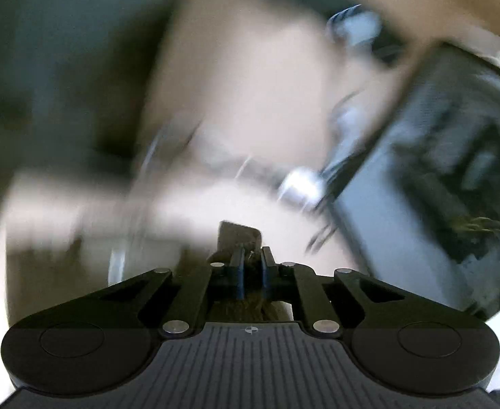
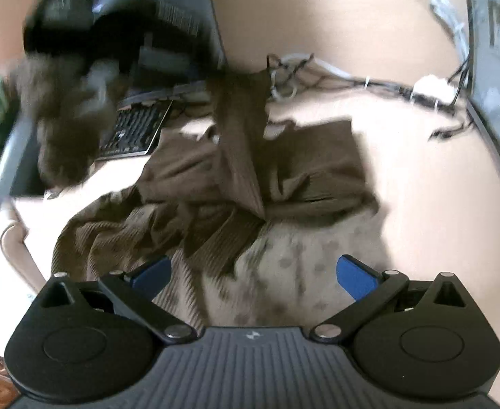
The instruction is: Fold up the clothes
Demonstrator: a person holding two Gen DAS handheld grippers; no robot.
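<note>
— Where is the clothing right now?

— Most of it lies heaped on the pale worktop (image 2: 420,177): a brown ribbed garment (image 2: 216,184), crumpled, with one strip of it rising up and away toward the far side. Under its near edge sits a lighter spotted cloth (image 2: 284,266).

— And the left tongs (image 1: 251,255)?

— Pinched nearly together on a bit of that brown fabric; a tuft of it shows between the two fingers and above their tips. Everything beyond them in the left wrist view is smeared by blur.

— The right tongs (image 2: 253,272)?

— Spread wide, blue pads (image 2: 355,277) well apart, hanging over the spotted cloth and gripping nothing.

— Anything else on the worktop?

— A dark keyboard (image 2: 134,129) just beyond the brown heap, on the left of the right wrist view, and a tangle of cables (image 2: 369,83) with a white plug block along the far side. A dark blurred shape at upper left I cannot make out.
</note>
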